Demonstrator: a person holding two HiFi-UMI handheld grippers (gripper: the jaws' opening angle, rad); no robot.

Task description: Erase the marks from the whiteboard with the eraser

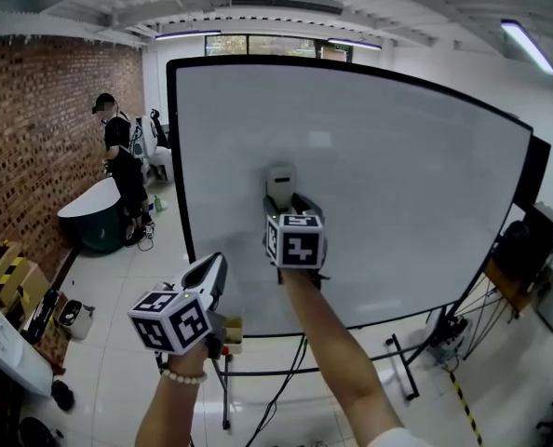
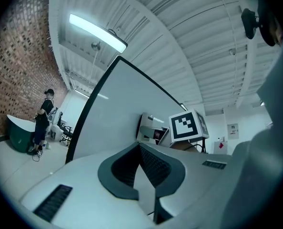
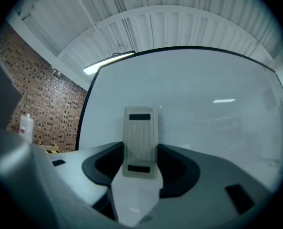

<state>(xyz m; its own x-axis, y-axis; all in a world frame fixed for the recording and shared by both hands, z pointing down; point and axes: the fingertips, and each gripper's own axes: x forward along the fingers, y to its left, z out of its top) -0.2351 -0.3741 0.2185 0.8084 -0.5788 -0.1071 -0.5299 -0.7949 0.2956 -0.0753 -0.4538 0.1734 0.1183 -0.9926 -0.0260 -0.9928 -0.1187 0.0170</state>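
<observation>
White and black-framed, the whiteboard (image 1: 370, 175) fills most of the head view, and its surface reads as plain white with only pale reflections of ceiling lights. Its lower right corner runs behind a dark stand (image 1: 416, 361), and a dark box (image 1: 535, 170) overlaps its right edge. A red brick wall (image 1: 34, 147) runs down the left, and the glossy white floor (image 1: 118, 380) below it carries black cables (image 1: 286, 389) trailing under the board. A person (image 1: 123, 175) in dark clothes stands well back beside a round tub-like worktop (image 1: 95, 217), too far off to make out more. The right gripper (image 1: 282, 201) reaches up to the middle of the board with its jaws closed on the eraser (image 1: 280, 181), a pale grey ribbed block with two dark bars. In the right gripper view the eraser (image 3: 140, 144) stands upright between the jaws of that gripper (image 3: 140, 165) and lies against the board. Its lower end is hidden behind the gripper in the head view. The left gripper (image 1: 208, 273) hangs low near the board's bottom edge, apart from it. In its own view that gripper (image 2: 139, 149) has its jaws together with nothing between them. The only printed patterns are black-and-white square markers on each marker cube (image 1: 295, 240). A bead bracelet (image 1: 183, 377) circles the left wrist.
</observation>
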